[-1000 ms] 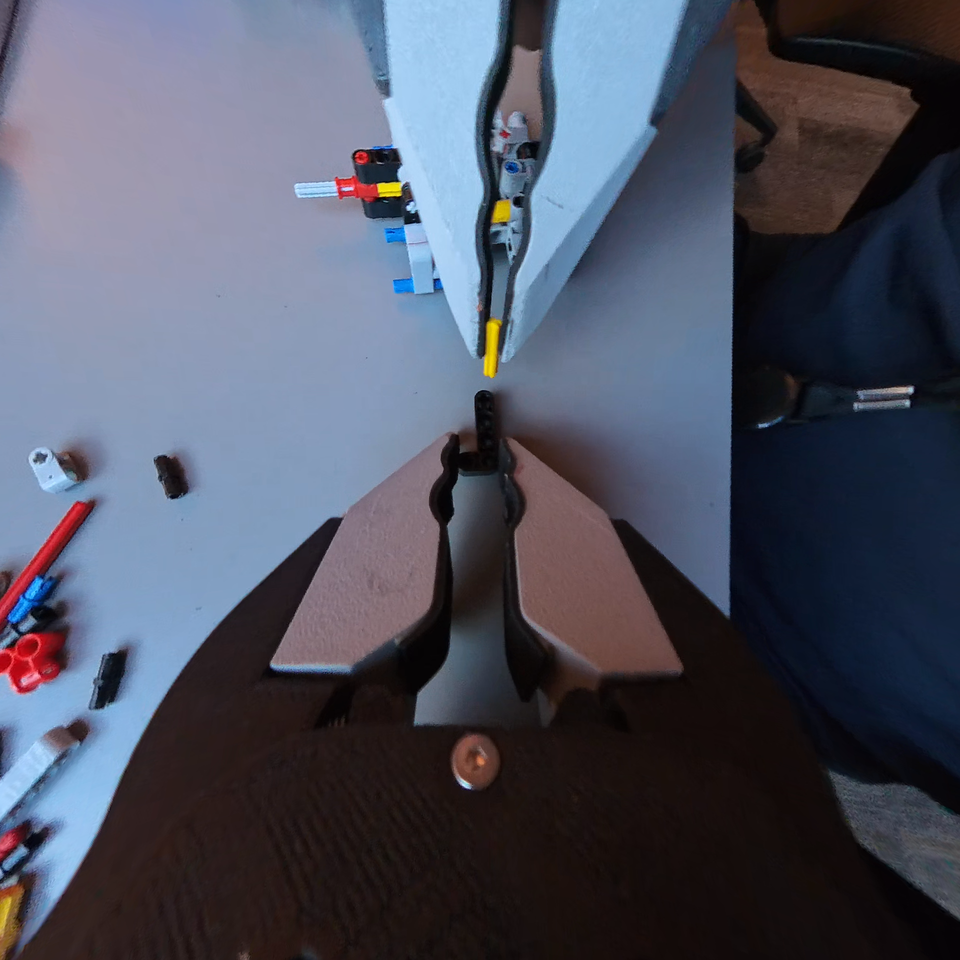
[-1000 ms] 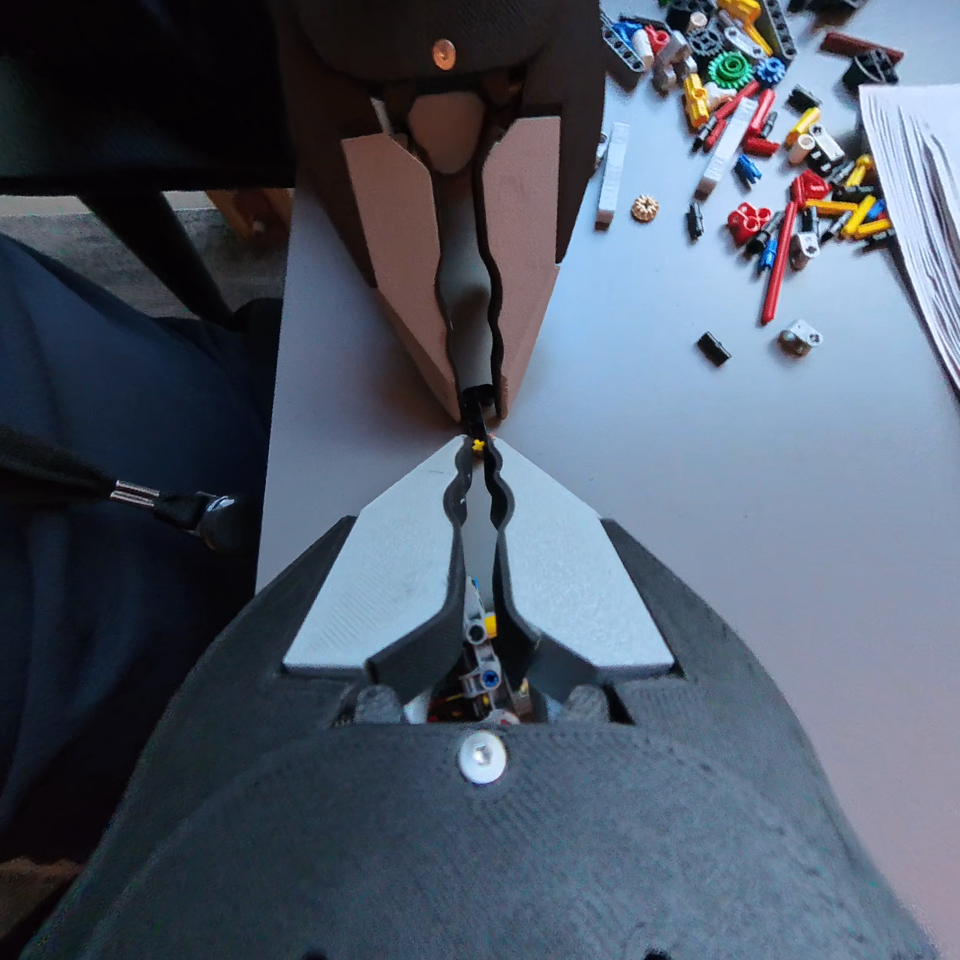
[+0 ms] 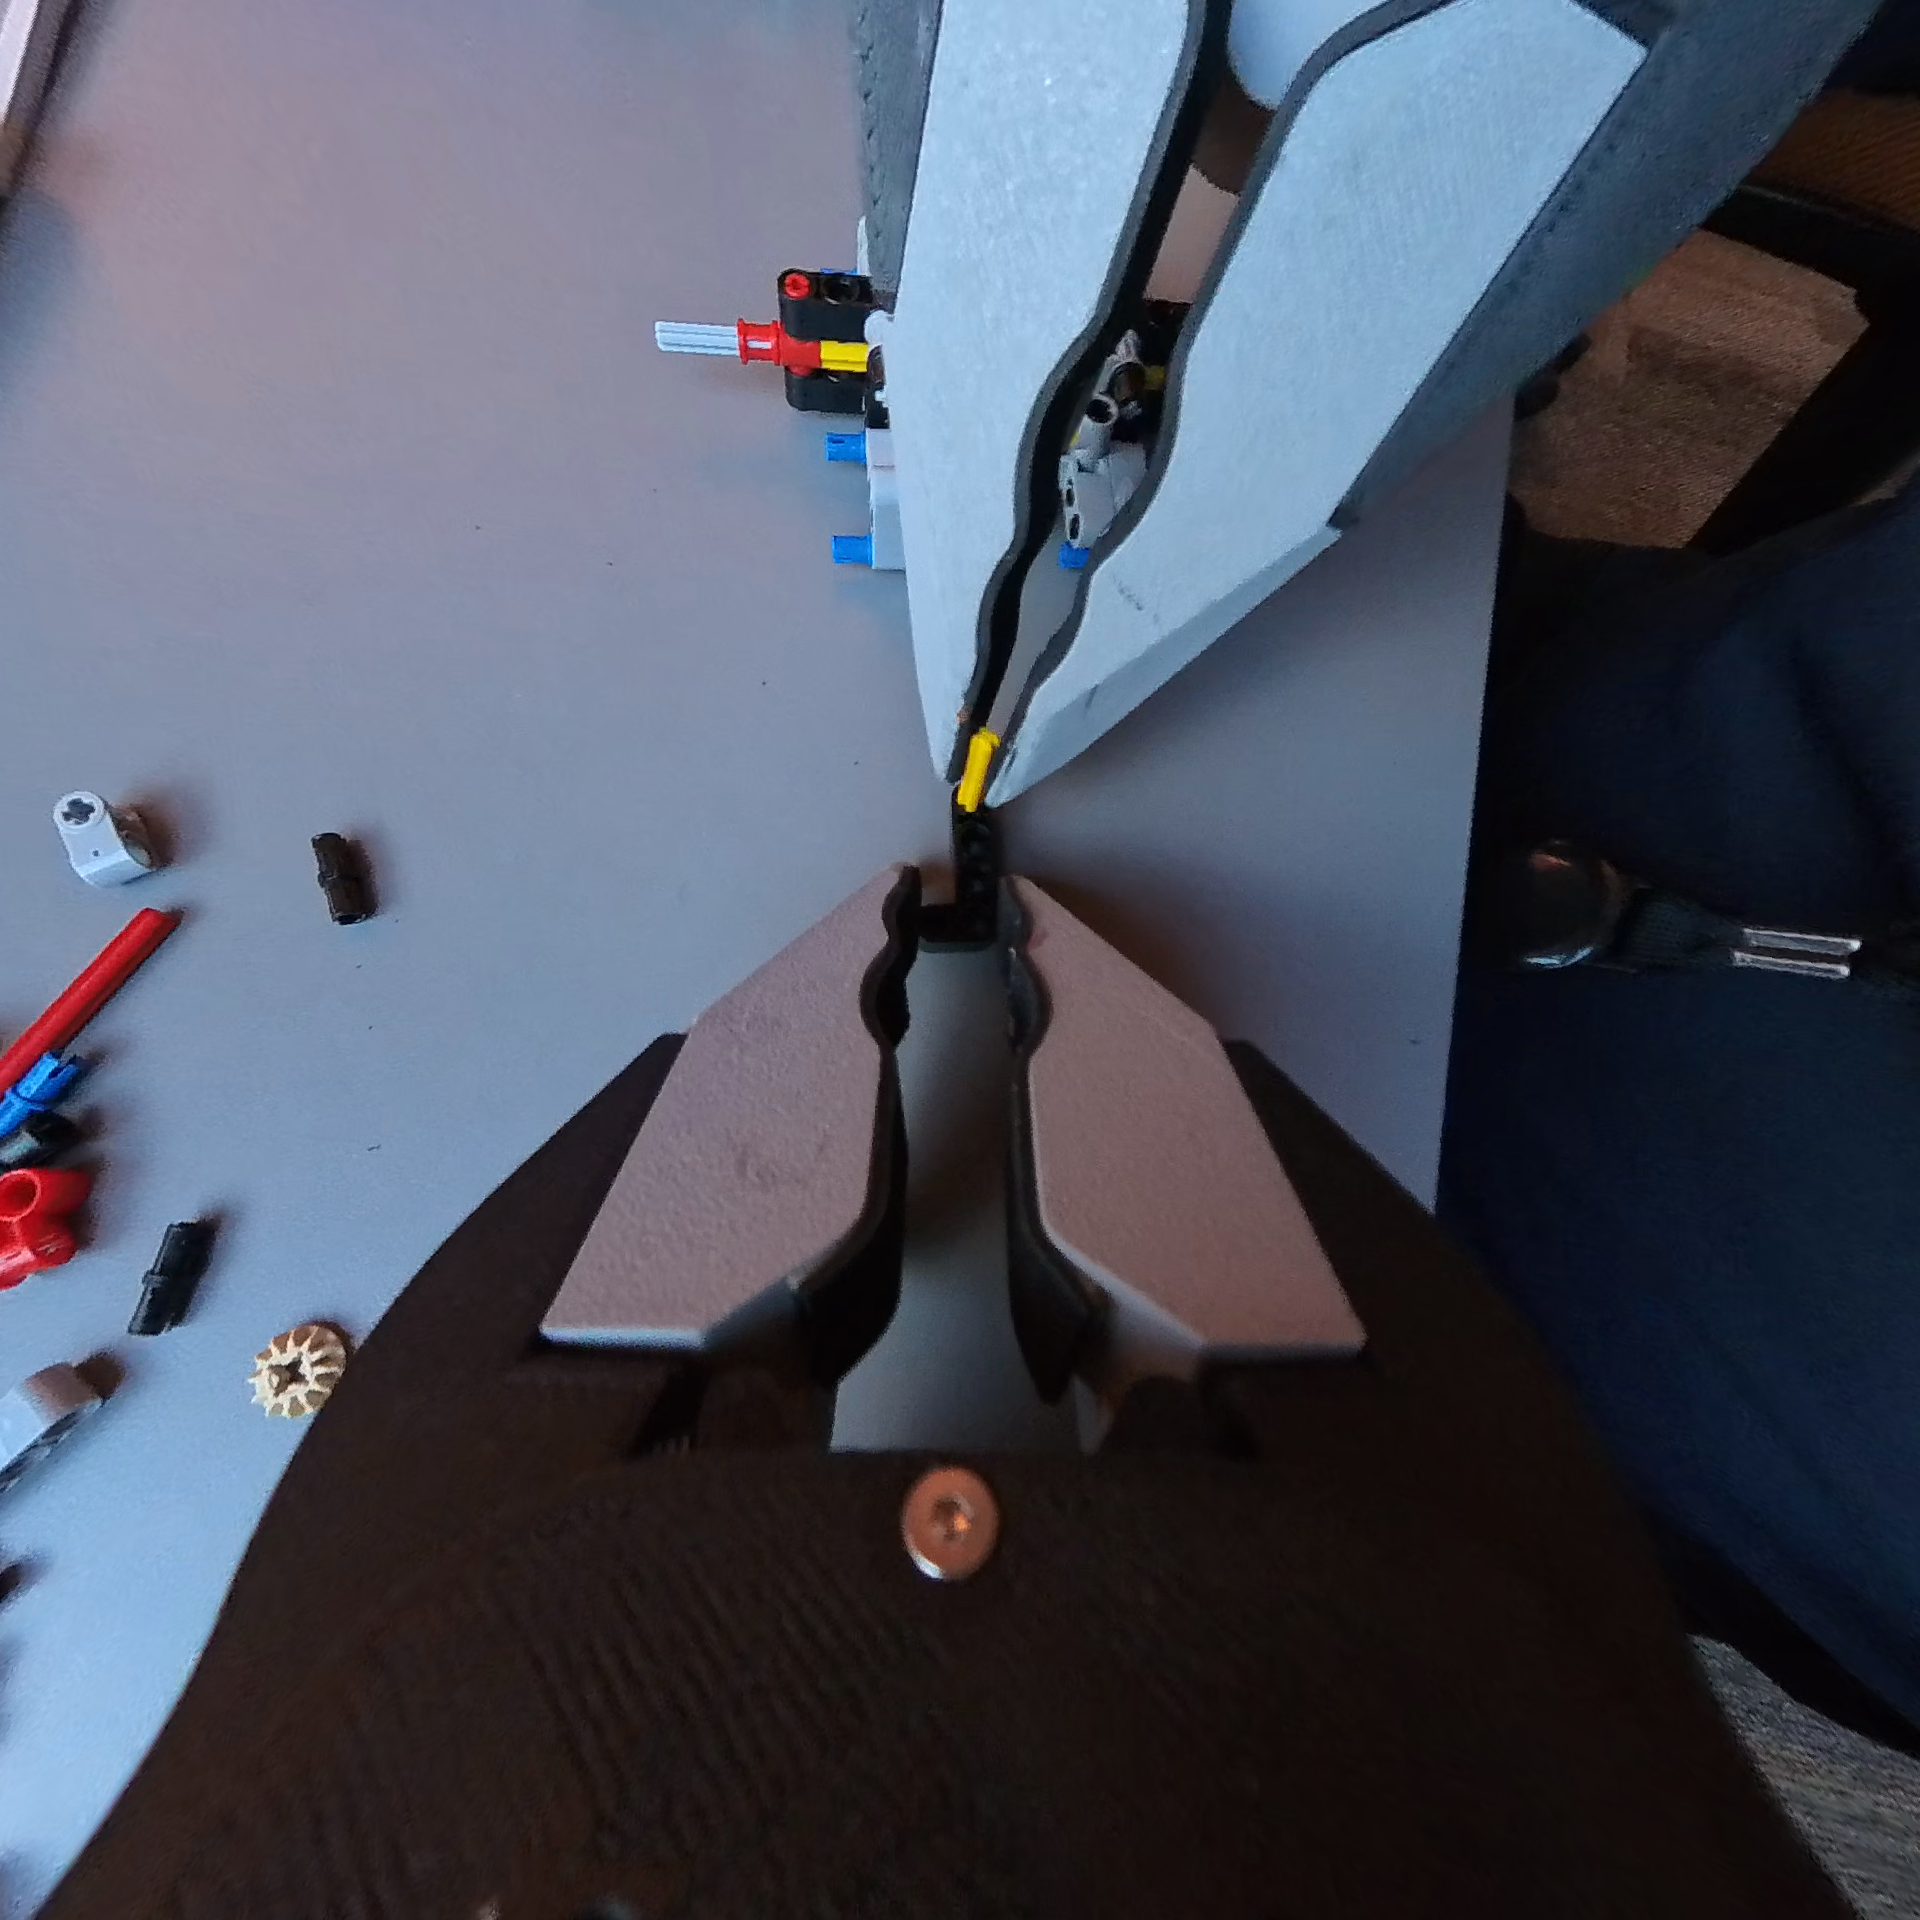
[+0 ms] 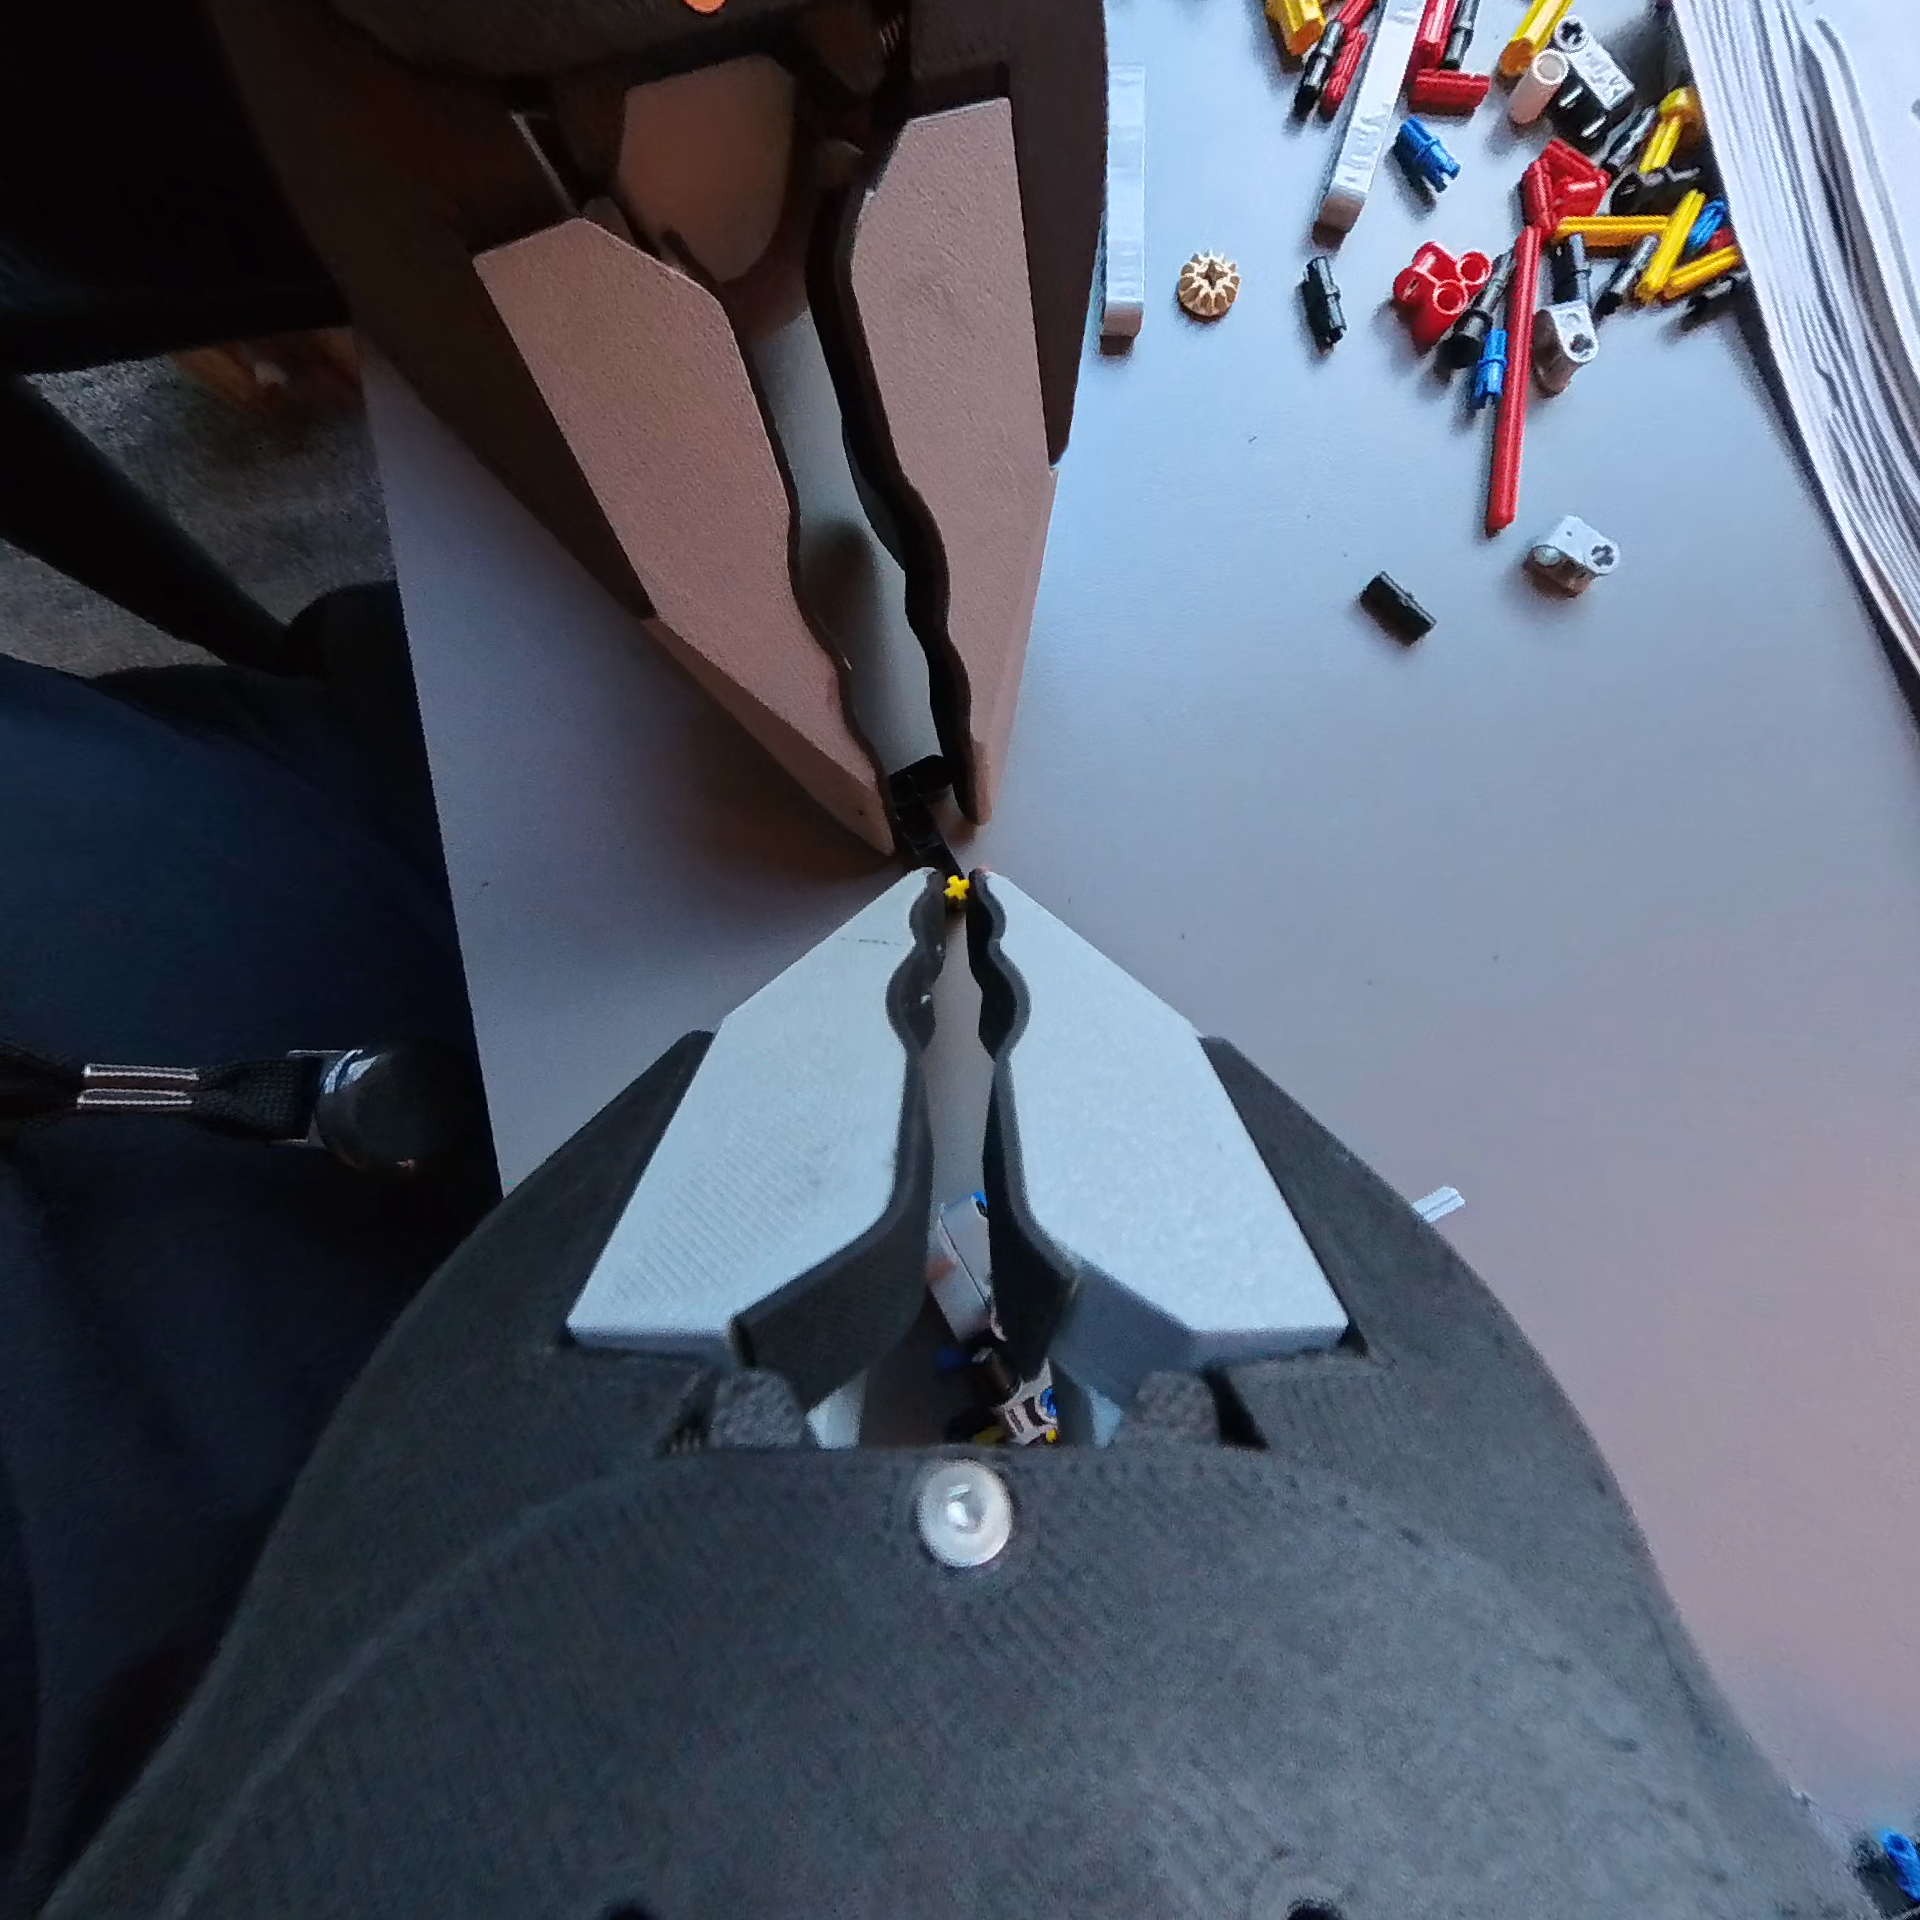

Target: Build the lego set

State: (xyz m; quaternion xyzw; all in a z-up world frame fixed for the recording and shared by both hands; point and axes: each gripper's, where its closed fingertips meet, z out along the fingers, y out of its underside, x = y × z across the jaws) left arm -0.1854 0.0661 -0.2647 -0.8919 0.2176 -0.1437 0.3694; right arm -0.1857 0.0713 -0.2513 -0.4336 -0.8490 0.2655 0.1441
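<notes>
Yellow plastic shows at the tip of our right gripper (image 4: 957,891): its grey jaws are clenched on a short yellow axle (image 3: 977,770), which pokes forward out of the tips. Our left gripper (image 3: 961,914), with brown fingers, grasps a black L-shaped beam (image 3: 974,883); the long arm of the beam stands out past the tips. Axle end and beam end meet over the grey bench (image 3: 416,520), close to its edge — whether the axle sits in a hole we cannot tell. Behind the right gripper rests a small built assembly (image 3: 831,353) of black, red, yellow and blue parts. Loose pieces lie well apart — a black pin (image 3: 343,878), a grey connector (image 3: 104,852), a red rod (image 4: 1512,384), a tan gear (image 4: 1208,283).
</notes>
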